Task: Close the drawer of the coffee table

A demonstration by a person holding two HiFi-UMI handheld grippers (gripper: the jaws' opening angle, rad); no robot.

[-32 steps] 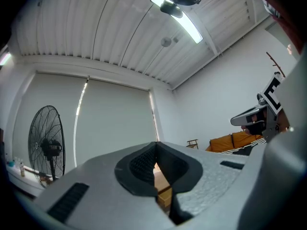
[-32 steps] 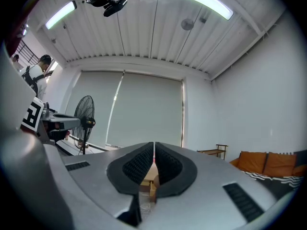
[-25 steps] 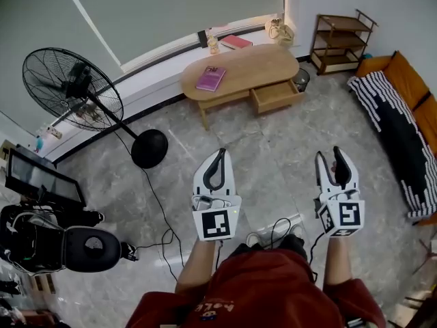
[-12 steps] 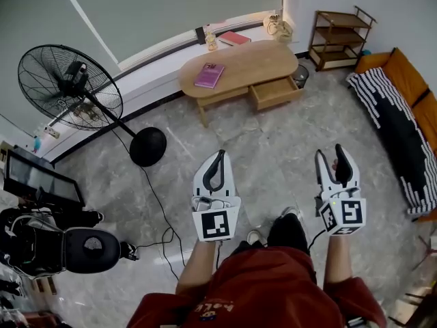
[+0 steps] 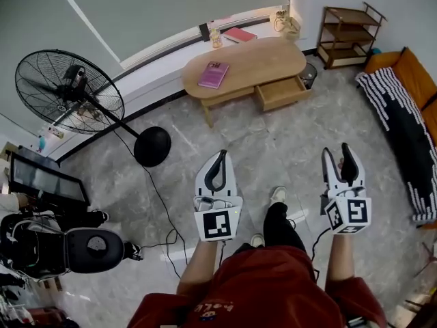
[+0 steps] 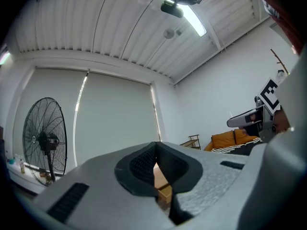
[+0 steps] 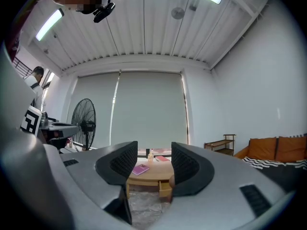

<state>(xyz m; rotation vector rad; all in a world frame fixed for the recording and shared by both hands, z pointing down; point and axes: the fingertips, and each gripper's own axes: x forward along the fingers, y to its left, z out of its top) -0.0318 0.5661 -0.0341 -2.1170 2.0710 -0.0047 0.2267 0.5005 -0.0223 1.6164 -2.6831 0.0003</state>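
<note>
the open drawer [image 5: 281, 93] lies well ahead of the left gripper [image 5: 220, 154], rightward.

The worktop [image 5: 266, 60] stands at upper centre of the head view, before the windowsill [image 5: 164, 50]. A book [image 5: 214, 74] lies on its left part. The drawer [image 5: 281, 93] projects from its front, right of centre. The fan [image 5: 68, 91] stands at left, the shelf [image 5: 348, 36] at upper right, and the sofa [image 5: 413, 74] along the right edge. The left gripper [image 5: 221, 154] and right gripper [image 5: 337, 150] sit below centre, well apart from the worktop.
</note>
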